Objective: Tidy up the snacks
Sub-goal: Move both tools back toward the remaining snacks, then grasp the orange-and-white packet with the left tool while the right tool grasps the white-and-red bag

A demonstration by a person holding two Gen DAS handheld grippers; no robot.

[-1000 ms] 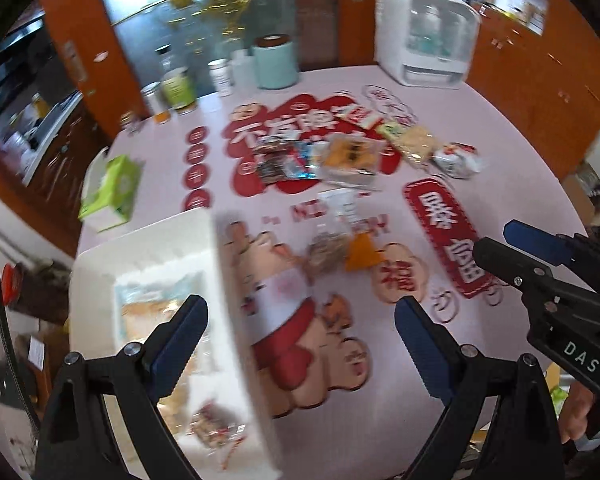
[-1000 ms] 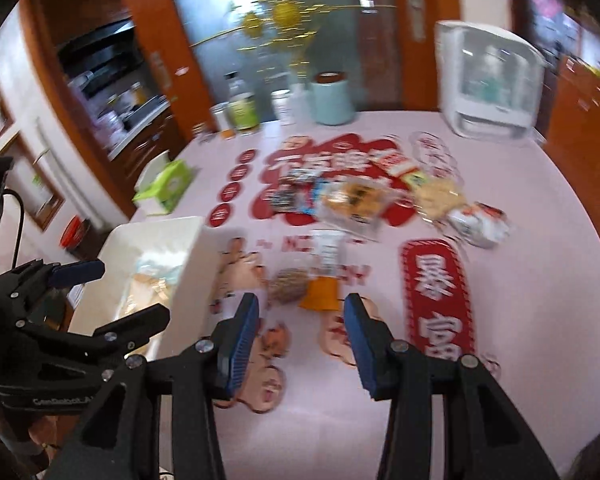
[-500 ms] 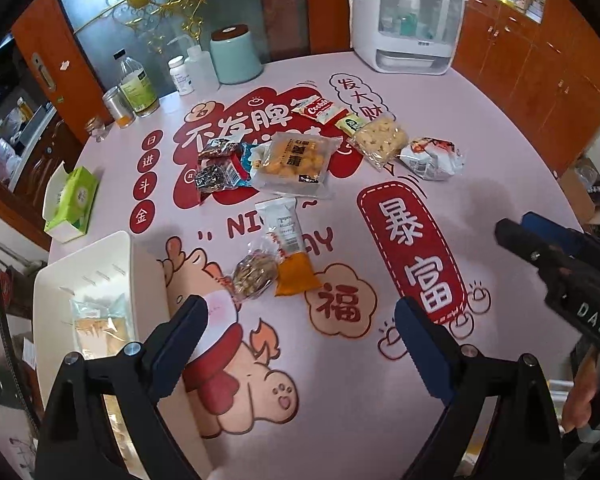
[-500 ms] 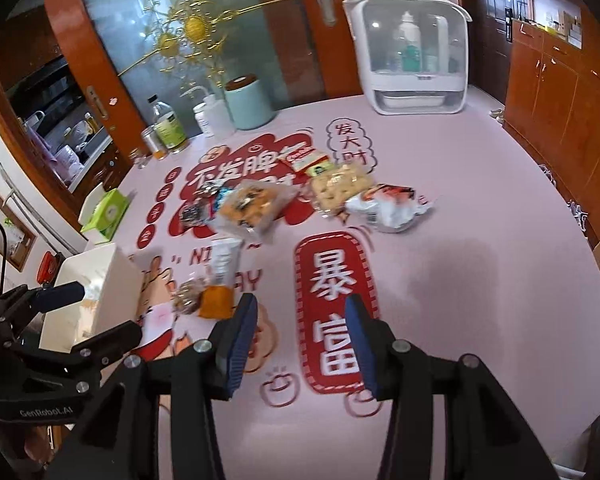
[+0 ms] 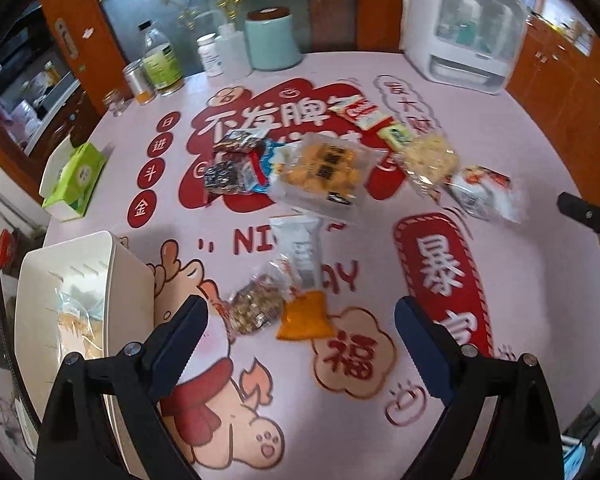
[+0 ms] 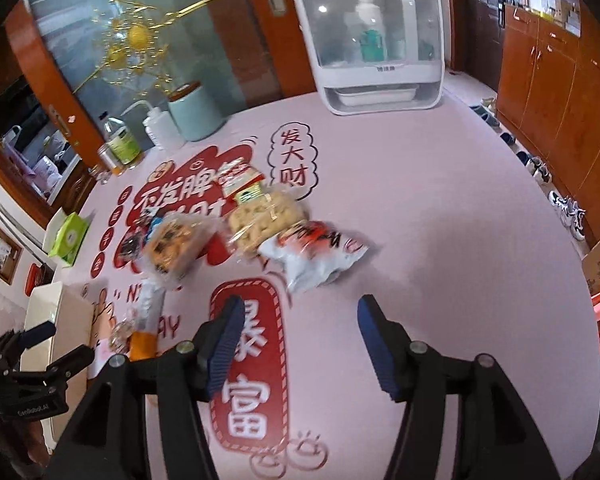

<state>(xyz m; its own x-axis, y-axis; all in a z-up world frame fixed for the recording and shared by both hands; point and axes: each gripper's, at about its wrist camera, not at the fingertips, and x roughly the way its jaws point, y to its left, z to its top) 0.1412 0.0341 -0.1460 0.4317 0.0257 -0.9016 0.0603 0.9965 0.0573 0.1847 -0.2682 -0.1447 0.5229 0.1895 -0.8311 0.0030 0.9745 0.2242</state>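
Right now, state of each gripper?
Left gripper: open, holding nothing.
Right gripper: jaws opening, nothing between them.

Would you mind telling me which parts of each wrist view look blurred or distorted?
Left wrist view: mild motion smear on the snack packets; fisheye bends the table edge. Right wrist view: stronger smear on the white and red packet and on the opening right gripper, which holds nothing.
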